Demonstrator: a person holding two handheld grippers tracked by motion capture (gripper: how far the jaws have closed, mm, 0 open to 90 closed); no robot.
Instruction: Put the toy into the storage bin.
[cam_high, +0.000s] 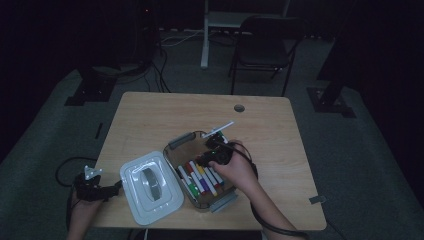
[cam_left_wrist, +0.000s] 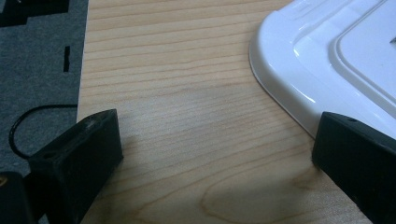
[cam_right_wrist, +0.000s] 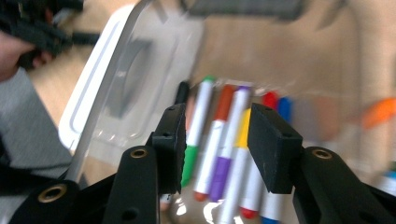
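High view shows our right gripper (cam_high: 216, 146) over the clear box (cam_high: 176, 141) of markers (cam_high: 200, 179) on the desk (cam_high: 150, 112), its jaws apart with nothing between them, so we judge a marker was just dropped in. Our left gripper (cam_high: 102, 191) rests wide open at the desk's edge beside the white lid (cam_high: 131, 186). Next we likely need the lid fitted onto the box, squarely over its rim.

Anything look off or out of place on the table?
Nothing stands out. The markers lie side by side in the clear box, none spilled. The white lid lies flat beside it on the table, at an angle, overhanging the near edge slightly.
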